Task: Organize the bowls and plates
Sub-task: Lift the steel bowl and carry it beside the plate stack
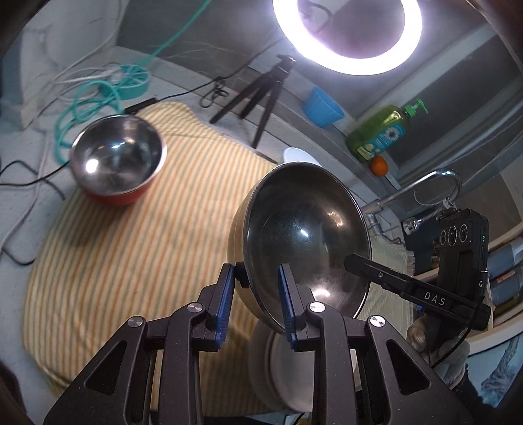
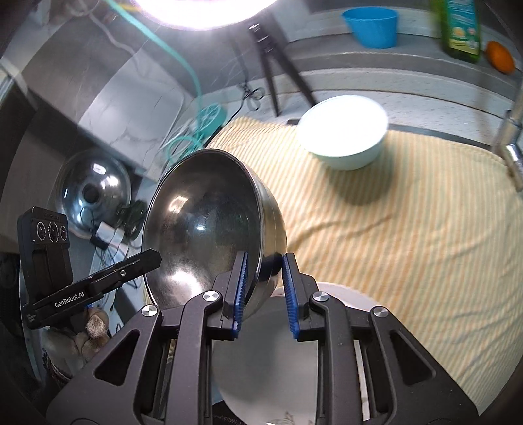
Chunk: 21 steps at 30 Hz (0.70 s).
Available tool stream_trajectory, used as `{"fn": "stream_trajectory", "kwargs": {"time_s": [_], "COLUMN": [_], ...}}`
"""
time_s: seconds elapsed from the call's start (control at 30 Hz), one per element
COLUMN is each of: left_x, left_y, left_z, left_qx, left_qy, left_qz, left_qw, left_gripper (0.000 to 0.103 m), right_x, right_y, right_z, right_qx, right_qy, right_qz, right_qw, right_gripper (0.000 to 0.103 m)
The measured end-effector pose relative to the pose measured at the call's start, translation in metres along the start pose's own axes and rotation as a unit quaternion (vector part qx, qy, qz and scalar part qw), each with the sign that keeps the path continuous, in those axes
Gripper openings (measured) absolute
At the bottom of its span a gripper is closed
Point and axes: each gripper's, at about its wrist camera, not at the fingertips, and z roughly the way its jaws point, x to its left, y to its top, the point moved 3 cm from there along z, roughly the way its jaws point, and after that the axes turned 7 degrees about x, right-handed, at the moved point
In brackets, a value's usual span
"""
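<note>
Both grippers hold one steel bowl (image 1: 304,238) by its rim, tilted on edge above a white plate (image 1: 281,369). My left gripper (image 1: 258,281) is shut on its left rim. My right gripper (image 2: 264,264) is shut on the same bowl (image 2: 202,222) at its right rim, above the plate (image 2: 271,366). A second steel bowl with a red outside (image 1: 116,160) sits upright at the far left of the striped towel (image 1: 130,255). A white bowl (image 2: 343,130) sits upright on the towel (image 2: 408,229) at the back; only its rim (image 1: 297,153) shows in the left wrist view.
A black tripod (image 1: 258,94), ring light (image 1: 346,29), teal hose (image 1: 91,101) and cables lie behind the towel. A blue cup (image 2: 372,26), green soap bottle (image 1: 382,130) and an orange (image 1: 379,163) stand on the ledge. A faucet (image 1: 425,186) is at right. A steel lid (image 2: 93,193) lies at left.
</note>
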Motion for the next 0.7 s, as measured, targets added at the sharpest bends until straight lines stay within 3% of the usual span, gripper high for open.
{"fn": "stream_trajectory", "kwargs": {"time_s": [0.7], "left_x": [0.061], "left_y": [-0.042], "left_z": [-0.017], "left_qx": [0.000], "left_qy": [0.019], "left_qz": [-0.080], "left_qw": [0.9966], "left_gripper": [0.024], "right_x": [0.047], "right_y": [-0.021], "right_z": [0.071], "right_qx": [0.080], "right_qy": [0.003], "right_qz": [-0.052], "right_qw": [0.995], "right_gripper": [0.022]}}
